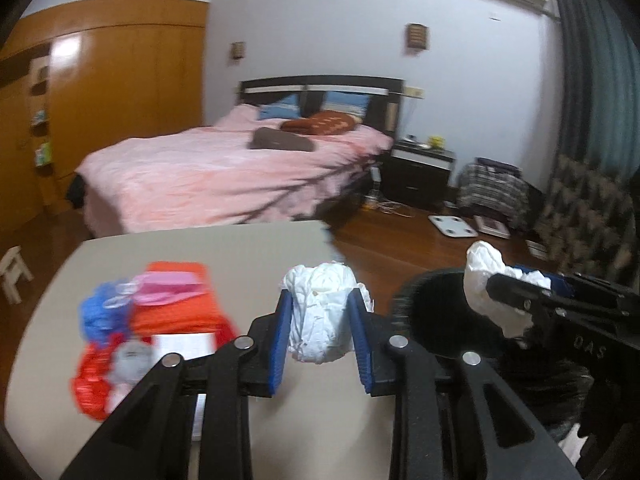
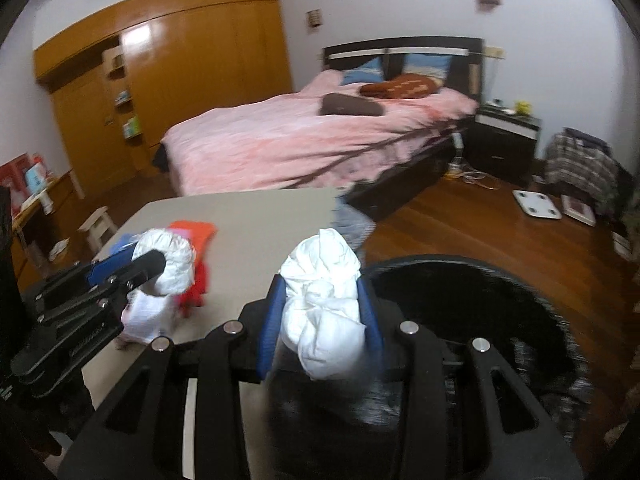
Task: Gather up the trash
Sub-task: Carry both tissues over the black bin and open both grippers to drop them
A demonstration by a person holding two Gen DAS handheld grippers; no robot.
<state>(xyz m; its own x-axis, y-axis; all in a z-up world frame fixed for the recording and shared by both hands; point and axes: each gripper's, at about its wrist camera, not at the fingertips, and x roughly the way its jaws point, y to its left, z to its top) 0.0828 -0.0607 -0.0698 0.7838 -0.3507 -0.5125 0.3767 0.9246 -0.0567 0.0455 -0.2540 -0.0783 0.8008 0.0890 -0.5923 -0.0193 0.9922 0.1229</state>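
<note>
Over the grey desk (image 1: 248, 248) edge, your left gripper (image 1: 320, 320) and right gripper (image 2: 320, 312) each clench a crumpled white paper wad (image 1: 320, 312) beside the black round bin (image 2: 480, 304); nothing dropped yet, and red and blue plastic wrappers (image 1: 96, 344) remain.

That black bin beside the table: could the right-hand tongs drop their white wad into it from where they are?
Probably yes. The right tongs are shut on a white paper wad, and the black bin gapes just below and to the right, with nothing seen between them. The left tongs are off to the other side.
</note>
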